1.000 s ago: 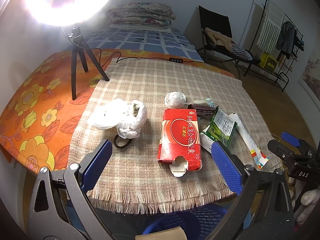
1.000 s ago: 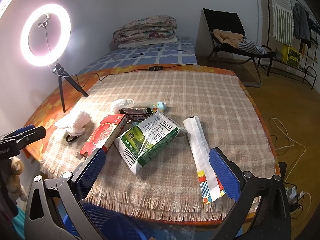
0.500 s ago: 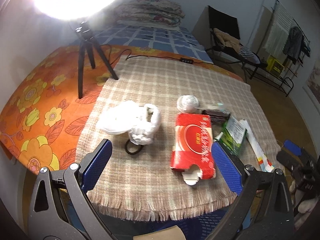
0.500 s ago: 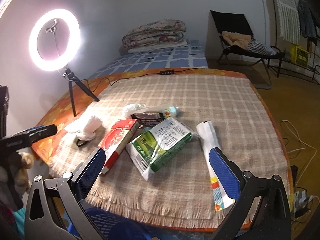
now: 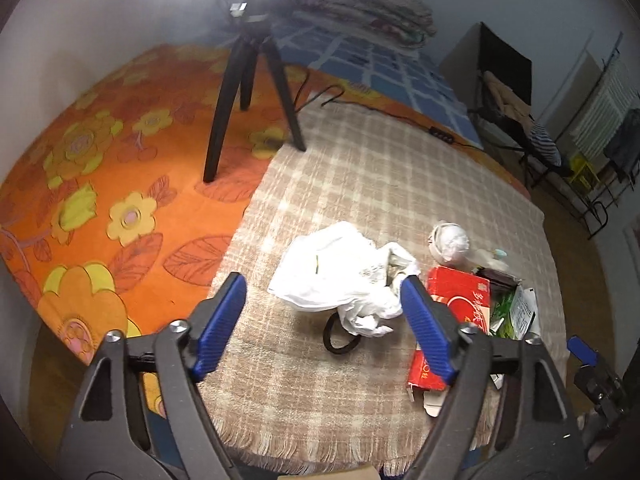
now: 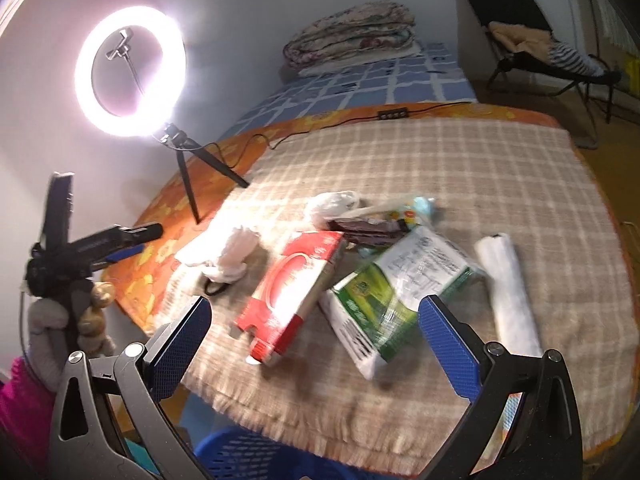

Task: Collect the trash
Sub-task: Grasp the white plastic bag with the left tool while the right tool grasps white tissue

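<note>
The left gripper [image 5: 322, 320] hovers over the crumpled white plastic bag [image 5: 340, 276] on the checked cloth [image 5: 360, 184] of the bench, its fingers [image 5: 222, 320] apart, just now closing a little, with nothing pressed between them. The right gripper [image 6: 312, 344] hangs open and empty above the red carton [image 6: 294, 288] and the green milk pack [image 6: 396, 284]; a white wrapper [image 6: 506, 280] lies just beside the pack, and a blue basket [image 6: 248, 460] sits below the bench edge
</note>
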A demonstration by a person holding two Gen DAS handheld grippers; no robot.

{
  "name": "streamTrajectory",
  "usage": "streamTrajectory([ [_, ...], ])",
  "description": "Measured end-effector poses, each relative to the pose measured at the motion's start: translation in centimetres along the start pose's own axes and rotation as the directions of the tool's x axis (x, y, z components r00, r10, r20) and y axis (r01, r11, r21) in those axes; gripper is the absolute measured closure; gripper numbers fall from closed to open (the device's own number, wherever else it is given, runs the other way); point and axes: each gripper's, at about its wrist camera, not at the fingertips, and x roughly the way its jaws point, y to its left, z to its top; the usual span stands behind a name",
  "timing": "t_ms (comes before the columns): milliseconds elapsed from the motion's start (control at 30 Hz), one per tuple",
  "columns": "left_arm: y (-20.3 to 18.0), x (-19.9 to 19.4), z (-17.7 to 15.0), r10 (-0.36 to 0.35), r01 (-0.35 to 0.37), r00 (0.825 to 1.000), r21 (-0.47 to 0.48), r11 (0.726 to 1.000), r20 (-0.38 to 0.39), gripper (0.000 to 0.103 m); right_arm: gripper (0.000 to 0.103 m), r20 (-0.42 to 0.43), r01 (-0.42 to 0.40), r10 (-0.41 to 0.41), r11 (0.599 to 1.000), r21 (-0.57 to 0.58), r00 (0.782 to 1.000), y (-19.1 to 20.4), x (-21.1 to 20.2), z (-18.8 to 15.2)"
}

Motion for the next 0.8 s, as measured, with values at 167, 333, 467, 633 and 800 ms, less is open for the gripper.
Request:
streamTrajectory([
  [167, -0.2, 1.2, 0.1, -0.013, 0.013, 0.999, 0.001, 1.000, -0.030, 0.029, 0.002, -0.013, 0.000, 0.000, 1.000, 0.008, 1.000, -0.1, 1.7, 1.5],
  [333, -2.0, 1.9, -0.1, -0.033, 0.035, 0.998, 0.040, 0.999, -0.049, 0.031, 0.007, -0.012, 0.042, -0.042, 0.999, 0.004, 0.999, -1.0, 3.4, 3.5],
  [467, -3.8, 2.7, -0.4, -0.035, 0.041, 0.997, 0.091, 0.995, -0.065, 0.034, 0.011, -0.028, 0.038, -0.038, 0.999, 0.020, 0.999, -1.8, 5.5, 5.9],
  [633, -5.8, 3.9, -0.8, -0.021, 0.034, 0.996, 0.164, 0.986, -0.083, 0.039, 0.015, -0.065, 0.033, -0.035, 0.999, -0.038, 0.997, -1.0, 8.9, 9.0],
  [800, -7.2, 5.6, -1.2, 0.015, 0.008, 0.995, 0.237, 0.971, -0.096, 0.040, 0.021, -0.145, 0.026, -0.038, 0.996, -0.082, 0.989, 0.0, 12.8, 10.3],
])
